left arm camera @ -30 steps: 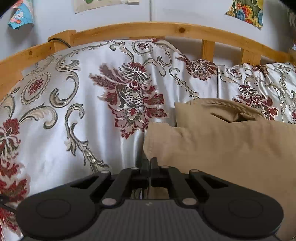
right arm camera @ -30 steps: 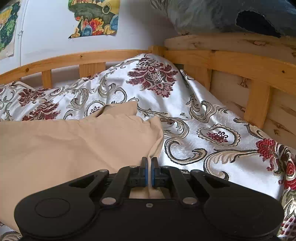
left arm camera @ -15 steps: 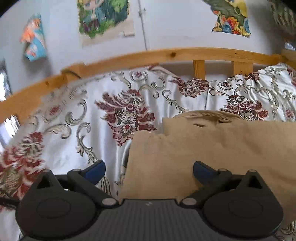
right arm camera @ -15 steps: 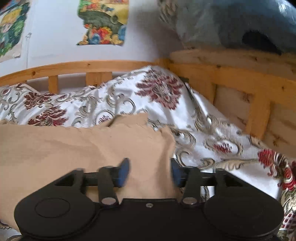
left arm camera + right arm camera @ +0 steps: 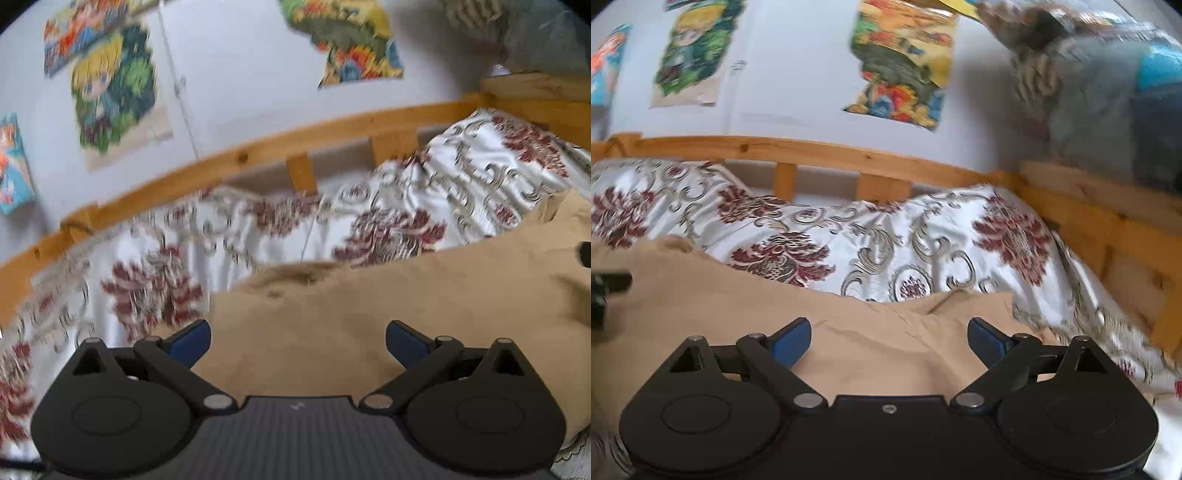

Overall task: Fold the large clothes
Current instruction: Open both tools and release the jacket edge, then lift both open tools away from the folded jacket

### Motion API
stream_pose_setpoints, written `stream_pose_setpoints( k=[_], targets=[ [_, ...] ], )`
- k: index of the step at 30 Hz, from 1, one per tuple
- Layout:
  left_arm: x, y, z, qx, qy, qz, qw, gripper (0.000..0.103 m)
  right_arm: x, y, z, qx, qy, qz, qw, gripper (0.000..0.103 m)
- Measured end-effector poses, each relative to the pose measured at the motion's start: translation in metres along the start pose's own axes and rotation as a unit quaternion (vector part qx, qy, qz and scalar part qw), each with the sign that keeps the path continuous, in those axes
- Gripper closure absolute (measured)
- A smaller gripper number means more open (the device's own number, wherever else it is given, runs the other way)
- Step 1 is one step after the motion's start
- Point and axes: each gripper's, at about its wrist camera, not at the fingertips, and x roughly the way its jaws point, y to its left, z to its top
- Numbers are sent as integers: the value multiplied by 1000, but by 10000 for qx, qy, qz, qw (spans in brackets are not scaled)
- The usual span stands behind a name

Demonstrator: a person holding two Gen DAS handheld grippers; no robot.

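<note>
tan cotton garment (image 5: 388, 295) lies flat, doubled over, on the white floral-patterned bedspread (image 5: 886, 251) | change: a second ago both jaws pinched its near edge, now left gripper (image 5: 297, 341) and right gripper (image 5: 889, 338) gape wide, lifted clear | fold released, likely one fold done | wooden bed rail (image 5: 820, 155) behind

One tan garment (image 5: 849, 332) on one bed (image 5: 886, 236), two claws — left claw (image 5: 297, 345), right claw (image 5: 889, 341) — and three posters up in the right wrist view.
</note>
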Motion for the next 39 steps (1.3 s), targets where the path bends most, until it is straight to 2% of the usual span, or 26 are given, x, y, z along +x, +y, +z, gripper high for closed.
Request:
stream_pose_setpoints(
  k=[3,9,16,22,25,28,32,36,39],
  targets=[
    [17,5,-10,21,253,121,9996,0,-2,-10,-8,243,217,-159,9993,3],
    [21,2,-19,153,219,216,9994,0,11,-2,-17,103,278,-19,9996,2],
    [41,1,-31,84,631,17,9980,0,30,17,-36,-386,489,-56,9980,1],
    [53,6,-40,-123,757,-169,9969,0,50,5,-48,49,952,170,9953,1],
    [53,8,-41,-199,762,-218,9967,0,51,6,-48,62,978,183,9950,1],
    [44,12,-40,-227,665,-246,9972,1,41,-1,-45,247,889,259,9954,1],
    [24,25,-42,-446,554,-329,9969,0,14,-12,-41,430,786,129,9959,1],
    [-3,36,-47,-833,636,-560,9929,0,-20,-23,-42,976,1024,45,9899,1],
    [-21,32,-52,-820,677,-663,9921,0,-52,-31,-48,1375,1106,62,9843,1]
  ],
)
